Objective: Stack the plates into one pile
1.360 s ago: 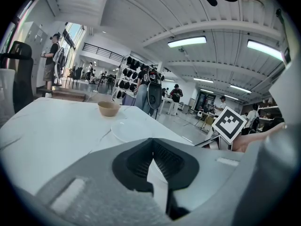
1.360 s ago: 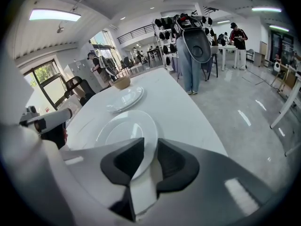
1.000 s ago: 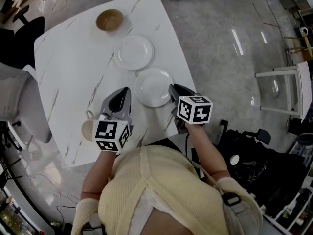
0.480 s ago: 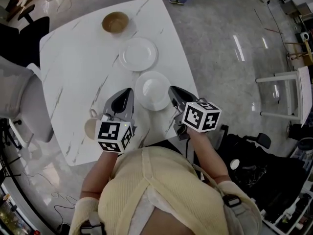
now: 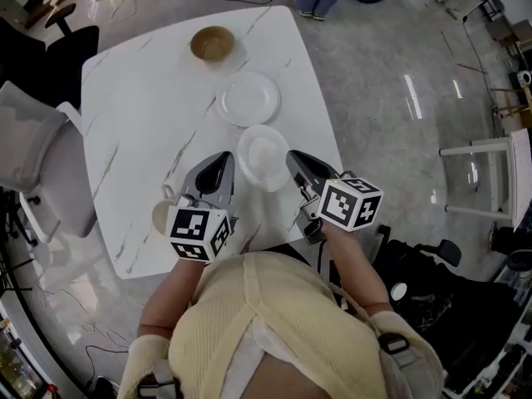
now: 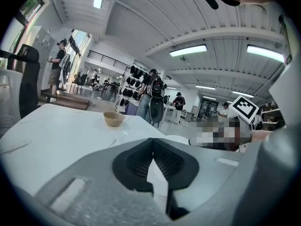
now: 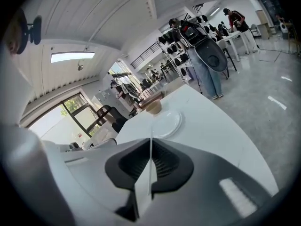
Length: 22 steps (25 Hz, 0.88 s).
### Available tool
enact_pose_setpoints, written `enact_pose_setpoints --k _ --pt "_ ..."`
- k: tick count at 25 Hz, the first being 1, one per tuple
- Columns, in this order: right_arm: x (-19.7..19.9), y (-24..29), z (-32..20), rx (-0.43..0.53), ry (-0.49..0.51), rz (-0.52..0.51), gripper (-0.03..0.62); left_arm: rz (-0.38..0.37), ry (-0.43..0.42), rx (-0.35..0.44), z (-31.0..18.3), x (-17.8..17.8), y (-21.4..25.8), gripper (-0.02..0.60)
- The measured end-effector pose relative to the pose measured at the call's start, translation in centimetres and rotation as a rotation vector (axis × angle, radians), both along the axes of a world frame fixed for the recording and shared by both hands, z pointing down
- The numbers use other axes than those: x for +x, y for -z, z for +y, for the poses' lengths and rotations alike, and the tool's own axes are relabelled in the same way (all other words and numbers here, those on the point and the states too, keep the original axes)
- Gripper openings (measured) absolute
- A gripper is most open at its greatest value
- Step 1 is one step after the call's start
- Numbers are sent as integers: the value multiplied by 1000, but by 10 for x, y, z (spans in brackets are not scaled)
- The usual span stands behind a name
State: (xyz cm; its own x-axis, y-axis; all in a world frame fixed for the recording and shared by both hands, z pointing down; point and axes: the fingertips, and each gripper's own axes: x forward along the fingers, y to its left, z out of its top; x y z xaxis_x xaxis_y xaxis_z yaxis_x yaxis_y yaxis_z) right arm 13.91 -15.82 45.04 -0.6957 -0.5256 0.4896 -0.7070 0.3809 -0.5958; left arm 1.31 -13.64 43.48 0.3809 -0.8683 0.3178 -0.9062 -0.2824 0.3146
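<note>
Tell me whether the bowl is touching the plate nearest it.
Apart. The head view shows a strip of bare white table between the bowl and the far plate.

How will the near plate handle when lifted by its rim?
Glazed, rigid: the near plate is probably slippery; the right gripper, jaws closing on its rim, may let it pivot. Likely brittle: set it gently on the far plate.

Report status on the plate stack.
Right gripper closing on rim of near plate. Left gripper shut, empty, beside it. Far plate bare; nothing between the plates.
</note>
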Motion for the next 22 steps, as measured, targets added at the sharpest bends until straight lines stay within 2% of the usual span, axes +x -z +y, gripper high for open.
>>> enact_pose_setpoints --k 15,22 --pt "-28 40 -56 124 23 -84 17 11 93 47 -15 -25 18 2" --pt "-44 33 -87 135 19 -100 17 7 107 52 -21 -26 20 2"
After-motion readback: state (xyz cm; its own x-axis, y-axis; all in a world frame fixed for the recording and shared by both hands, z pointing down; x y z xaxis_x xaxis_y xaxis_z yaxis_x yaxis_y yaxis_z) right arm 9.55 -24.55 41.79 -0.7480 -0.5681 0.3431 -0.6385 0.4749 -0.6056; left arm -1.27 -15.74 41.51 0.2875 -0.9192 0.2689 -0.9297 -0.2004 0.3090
